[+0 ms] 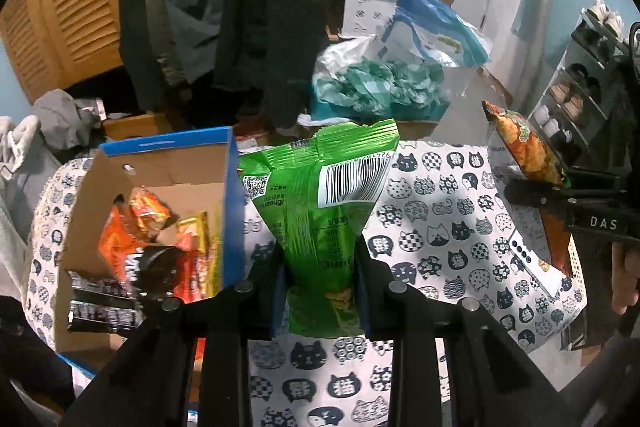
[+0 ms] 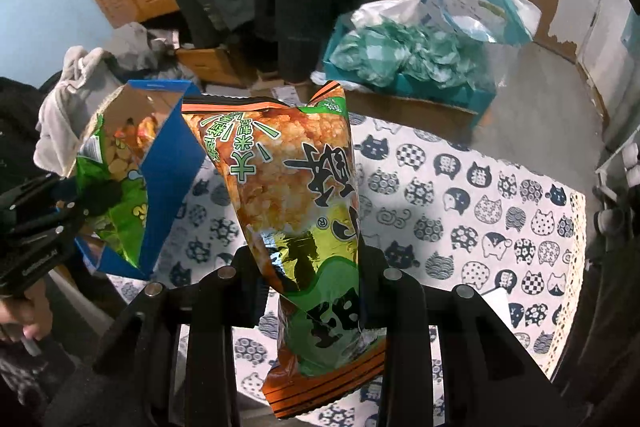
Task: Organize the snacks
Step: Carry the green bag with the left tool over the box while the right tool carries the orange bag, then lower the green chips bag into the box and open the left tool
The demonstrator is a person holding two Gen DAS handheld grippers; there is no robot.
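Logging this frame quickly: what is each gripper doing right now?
Left gripper: closed on the green snack bag.
Right gripper: closed on the orange rice-cracker bag.

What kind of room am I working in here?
Most likely a lived-in home, perhaps an entryway or storage corner: a shoe rack stands at the right, dark coats hang behind, and a louvered wooden door is at the left. The work surface is a cat-print cloth.

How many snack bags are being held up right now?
2. The green bag is in the left gripper; the orange bag is in the right gripper.
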